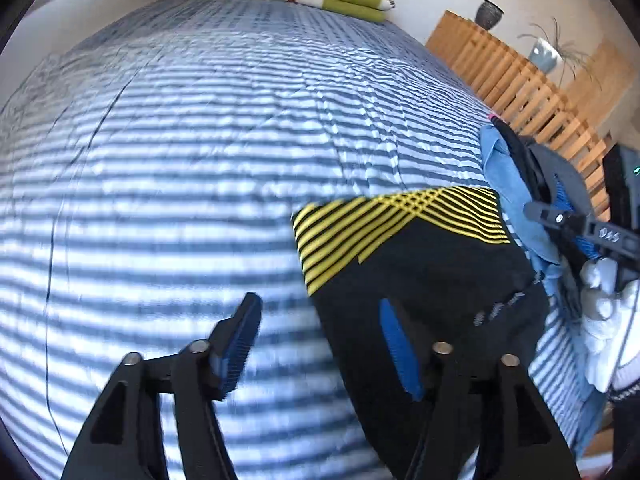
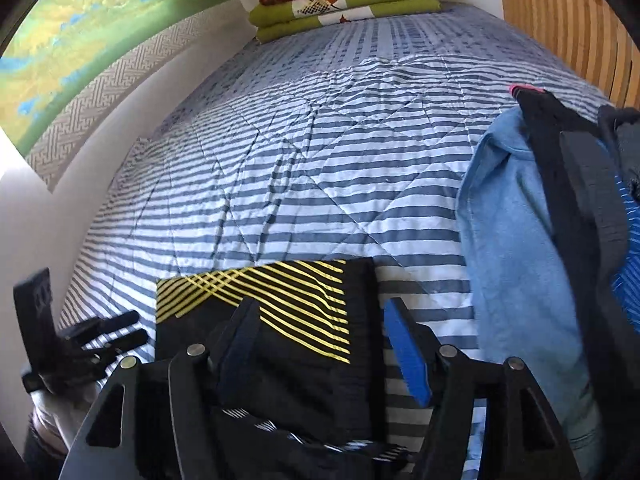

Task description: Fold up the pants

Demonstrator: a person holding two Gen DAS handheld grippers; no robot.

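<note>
Your striped bedspread (image 2: 304,168) fills the view, with a heap of clothes (image 2: 520,240) at its right edge. The folded black pants (image 2: 288,340) with yellow stripes lie near you. Your left gripper (image 1: 320,344) and right gripper (image 2: 324,344) both stand open, holding nothing.

- My left gripper (image 1: 320,344) is black plastic with triangular cut-outs in its arms and silver round pins at the joints.
- Its fingers (image 1: 398,346) carry ribbed blue pads.
- My right gripper (image 2: 320,340) is built alike.
- A white glove (image 1: 608,312) covers the hand I see in the left view.
</note>
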